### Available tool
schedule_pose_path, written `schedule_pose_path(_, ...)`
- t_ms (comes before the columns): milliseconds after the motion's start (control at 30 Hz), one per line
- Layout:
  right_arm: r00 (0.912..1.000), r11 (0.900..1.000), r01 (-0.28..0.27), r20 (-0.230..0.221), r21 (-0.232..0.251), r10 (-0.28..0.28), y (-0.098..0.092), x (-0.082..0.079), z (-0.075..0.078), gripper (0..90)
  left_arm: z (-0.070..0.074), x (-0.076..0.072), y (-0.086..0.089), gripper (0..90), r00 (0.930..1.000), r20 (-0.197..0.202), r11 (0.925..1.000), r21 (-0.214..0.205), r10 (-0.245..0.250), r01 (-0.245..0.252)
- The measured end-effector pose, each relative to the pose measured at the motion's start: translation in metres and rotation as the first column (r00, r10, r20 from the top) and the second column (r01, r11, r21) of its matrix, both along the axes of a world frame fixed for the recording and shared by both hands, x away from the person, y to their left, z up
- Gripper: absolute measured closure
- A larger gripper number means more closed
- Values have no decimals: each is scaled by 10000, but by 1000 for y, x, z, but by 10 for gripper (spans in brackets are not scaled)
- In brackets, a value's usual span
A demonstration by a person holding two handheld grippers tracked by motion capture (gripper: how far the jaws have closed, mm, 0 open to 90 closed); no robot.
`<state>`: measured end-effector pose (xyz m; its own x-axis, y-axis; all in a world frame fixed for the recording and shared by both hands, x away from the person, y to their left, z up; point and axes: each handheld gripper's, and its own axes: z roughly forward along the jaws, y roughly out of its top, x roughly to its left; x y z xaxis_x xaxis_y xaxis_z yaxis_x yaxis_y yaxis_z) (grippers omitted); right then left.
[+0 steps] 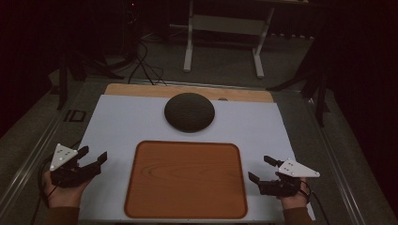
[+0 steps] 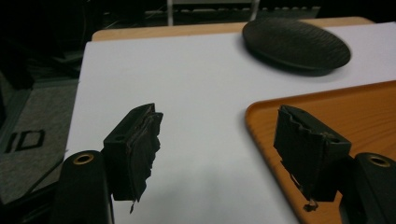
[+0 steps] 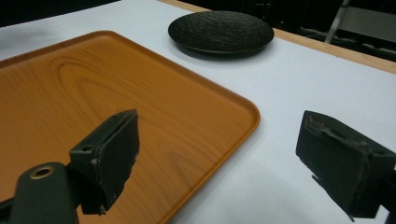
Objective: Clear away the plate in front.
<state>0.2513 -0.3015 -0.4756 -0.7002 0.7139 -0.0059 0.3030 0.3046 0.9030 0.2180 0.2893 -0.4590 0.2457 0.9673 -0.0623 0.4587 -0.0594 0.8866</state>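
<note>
**Lining up on the dark plate before I reach**

From the high view, I hold my left gripper (image 1: 92, 158) just off the left edge of the wooden tray (image 1: 186, 180) and my right gripper (image 1: 261, 169) just off its right edge, both over the white mat (image 1: 126, 122). Each has its jaws apart and nothing between them. The dark plate (image 1: 189, 111) sits on the mat beyond the tray's far edge, near the middle, well apart from both grippers. I judge the step in hand to be the approach to that plate, with the bare tray as the likely place for it. To do it well I should go round the tray's corner rather than across it, and keep low.

In the left gripper view, my jaws stand wide with the mat between them; the right-hand one hangs over the tray's (image 2: 299, 105) near corner. The plate (image 2: 296, 44) lies ahead and off to the right. It looks shallow, with a thin rim close to the mat, so I would meet it from the side and slip one jaw under the lip.

In the right gripper view, my jaws are again spread and empty, straddling the tray's (image 3: 116, 93) right edge. The plate (image 3: 220, 32) is ahead past the tray's far corner. Its textured surface should give some grip, but a one-sided pinch could tip it; taking opposite rims with both grippers seems safer.
</note>
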Motion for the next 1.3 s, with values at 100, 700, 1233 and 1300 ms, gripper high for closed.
schedule_pose_path(100, 10000, 10000, -1, 41, 20, 0, 0, -1, 1, 133, 4, 2, -3, 312, 9999, 71, 9998, -150, -112, 113)
schedule_pose_path(700, 9996, 9997, 215, 166, 123, -217, -5, -1, 2, 134, 10, 40, -34, 304, 9992, -337, 9996, -197, -204, 197)
schedule_pose_path(1233, 9987, 10000, 34, 513, 60, -37, -4, -4, 5, 134, 11, 67, -48, 304, 9995, -226, 9991, -380, -203, 194)
schedule_pose_path(1300, 9986, 10000, 31, 535, 75, -35, -4, -4, 5, 134, 12, 71, -50, 304, 9995, -195, 9990, -385, -246, 238)
